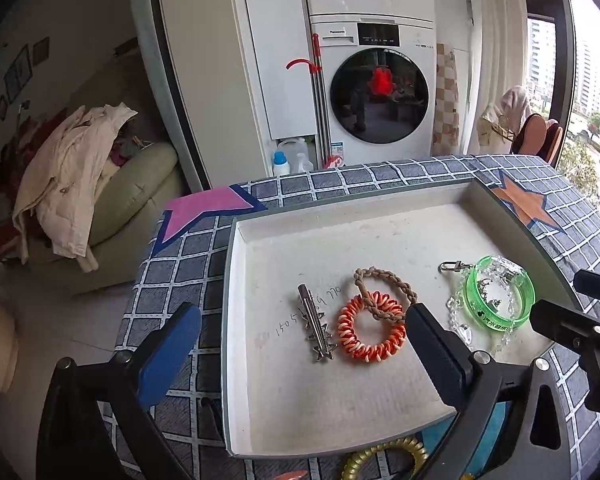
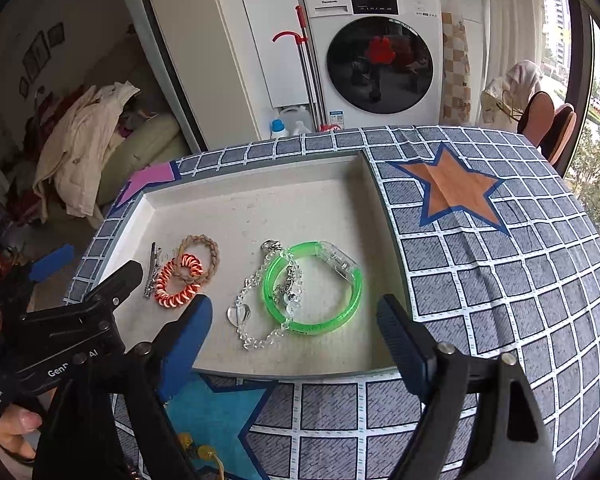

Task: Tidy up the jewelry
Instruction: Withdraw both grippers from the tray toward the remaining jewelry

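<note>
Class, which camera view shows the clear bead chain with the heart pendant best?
The right wrist view: the clear bead chain with the heart pendant lies whole and unobstructed in the tray. In the left wrist view, the left gripper's dark finger hides part of the chain.

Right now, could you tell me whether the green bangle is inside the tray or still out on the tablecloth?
Inside. The green bangle lies flat on the tray floor, overlapping the clear bead chain.
</note>
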Available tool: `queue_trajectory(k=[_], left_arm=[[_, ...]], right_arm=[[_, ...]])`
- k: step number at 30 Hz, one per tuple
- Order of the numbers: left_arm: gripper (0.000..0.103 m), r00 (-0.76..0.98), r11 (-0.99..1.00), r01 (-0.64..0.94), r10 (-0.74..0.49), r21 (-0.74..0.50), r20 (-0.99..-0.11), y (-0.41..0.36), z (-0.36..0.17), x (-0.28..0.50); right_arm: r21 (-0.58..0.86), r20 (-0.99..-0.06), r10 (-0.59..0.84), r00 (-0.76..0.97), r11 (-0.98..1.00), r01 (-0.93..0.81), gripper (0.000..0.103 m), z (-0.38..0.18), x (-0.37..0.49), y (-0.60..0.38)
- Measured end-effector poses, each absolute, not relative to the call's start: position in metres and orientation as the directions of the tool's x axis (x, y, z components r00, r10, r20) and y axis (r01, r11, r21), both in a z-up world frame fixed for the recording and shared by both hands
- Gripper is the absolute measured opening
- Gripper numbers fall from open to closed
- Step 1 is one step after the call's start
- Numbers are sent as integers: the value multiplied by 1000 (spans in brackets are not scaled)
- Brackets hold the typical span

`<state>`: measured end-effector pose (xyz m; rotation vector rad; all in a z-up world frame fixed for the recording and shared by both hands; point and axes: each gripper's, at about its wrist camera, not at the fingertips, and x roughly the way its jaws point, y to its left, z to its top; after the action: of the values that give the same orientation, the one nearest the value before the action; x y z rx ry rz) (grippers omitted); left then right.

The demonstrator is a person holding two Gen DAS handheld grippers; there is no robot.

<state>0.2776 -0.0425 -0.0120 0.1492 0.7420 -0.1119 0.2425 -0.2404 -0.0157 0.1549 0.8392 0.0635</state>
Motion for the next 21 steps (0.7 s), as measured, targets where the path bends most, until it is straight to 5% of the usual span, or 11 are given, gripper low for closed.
queue_trajectory(k=[1,21], left_arm=[[103,729,984,154,-51,92,-683,-40,-11,276],[103,675,987,163,-102,13,-731,3,-21,199]], right_arm=[[165,-728,118,675,986,5,103,-15,240,-240],[134,-771,150,619,988,-72,103,-18,187,-210]])
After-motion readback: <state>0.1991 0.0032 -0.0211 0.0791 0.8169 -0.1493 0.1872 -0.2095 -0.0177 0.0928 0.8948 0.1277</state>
